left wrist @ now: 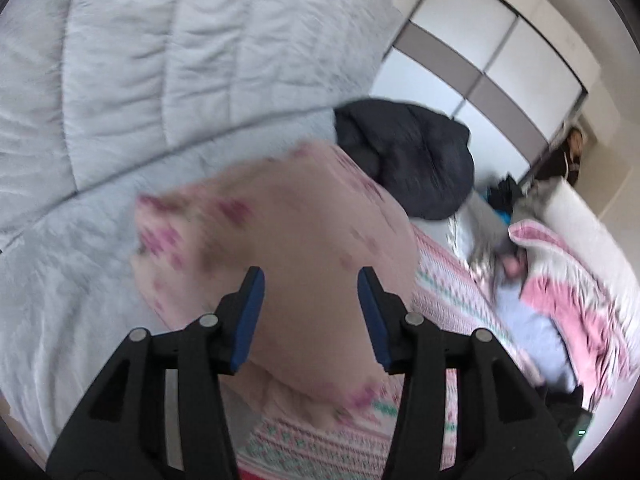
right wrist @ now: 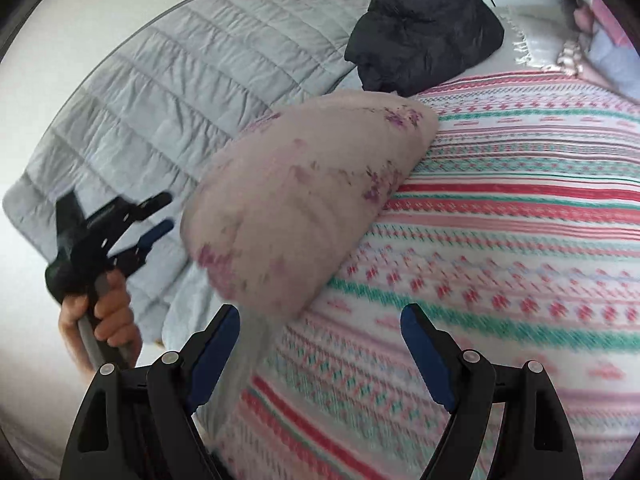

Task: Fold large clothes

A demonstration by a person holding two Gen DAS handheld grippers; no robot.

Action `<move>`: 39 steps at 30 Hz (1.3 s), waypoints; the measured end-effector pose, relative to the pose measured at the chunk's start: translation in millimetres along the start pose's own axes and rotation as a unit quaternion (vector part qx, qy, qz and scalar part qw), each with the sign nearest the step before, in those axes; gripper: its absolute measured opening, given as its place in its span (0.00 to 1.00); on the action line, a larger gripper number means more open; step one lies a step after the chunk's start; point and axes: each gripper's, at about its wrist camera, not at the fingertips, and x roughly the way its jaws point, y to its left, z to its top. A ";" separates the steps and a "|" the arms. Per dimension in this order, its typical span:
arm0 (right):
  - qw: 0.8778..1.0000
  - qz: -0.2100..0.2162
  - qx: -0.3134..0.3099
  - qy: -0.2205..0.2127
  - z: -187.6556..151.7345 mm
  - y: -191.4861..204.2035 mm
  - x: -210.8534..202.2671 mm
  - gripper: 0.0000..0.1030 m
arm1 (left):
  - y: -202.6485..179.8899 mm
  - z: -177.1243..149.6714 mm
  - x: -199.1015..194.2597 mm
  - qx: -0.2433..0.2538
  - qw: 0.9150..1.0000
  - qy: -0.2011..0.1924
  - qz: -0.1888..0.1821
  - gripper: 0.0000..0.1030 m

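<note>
Striped bedspread [right wrist: 500, 208] carries the pink floral garment [right wrist: 304, 196] as a bundled lump beside grey quilt [right wrist: 168, 92]; left gripper [left wrist: 310, 312] and right gripper [right wrist: 320, 344], jaws apart and empty, should probably pinch opposite edges, spreading flat first.

Left tool [left wrist: 311, 280] wide open, blue pads [left wrist: 250, 320] apart and holding nothing. Right tool [right wrist: 320, 320] gapes empty too. Left hand [right wrist: 108, 316] wraps its handle, tool pointing up-right.

We log materials — pink garment [right wrist: 304, 196]: soft matt cloth | quilt [left wrist: 160, 60]: stitched, puckered fabric | bedspread [right wrist: 500, 240]: woven cloth | dark jacket [right wrist: 424, 28]: crinkled | left claw [left wrist: 311, 316]: matt black plastic, blue pads.
</note>
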 end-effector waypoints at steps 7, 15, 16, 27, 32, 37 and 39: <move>0.998 0.006 -0.066 -0.025 -37.2 24.5 -68.9 0.81 | -47.8 -49.5 -29.3 0.085 0.995 0.023 0.044 0.69; 0.993 -0.008 -0.110 -0.047 -71.7 34.1 -100.0 0.83 | -33.8 -117.6 -76.7 0.084 0.990 0.004 0.117 0.73; 0.993 -0.003 -0.107 -0.050 -77.9 32.7 -104.5 0.83 | -32.3 -128.8 -83.6 0.087 0.988 0.004 0.128 0.73; 0.988 -0.005 -0.138 -0.066 -109.7 53.3 -118.2 0.83 | -39.5 -186.8 -126.0 0.115 0.979 -0.038 0.161 0.83; 0.986 -0.021 -0.153 -0.067 -116.4 58.4 -115.4 0.83 | -31.9 -193.8 -122.4 0.097 0.980 -0.027 0.174 0.83; 0.985 -0.031 -0.153 -0.073 -116.6 57.6 -115.0 0.84 | -34.0 -196.7 -122.3 0.100 0.977 -0.037 0.183 0.83; 0.985 -0.035 -0.152 -0.074 -116.3 55.9 -114.2 0.84 | -34.6 -197.0 -120.3 0.101 0.977 -0.035 0.185 0.83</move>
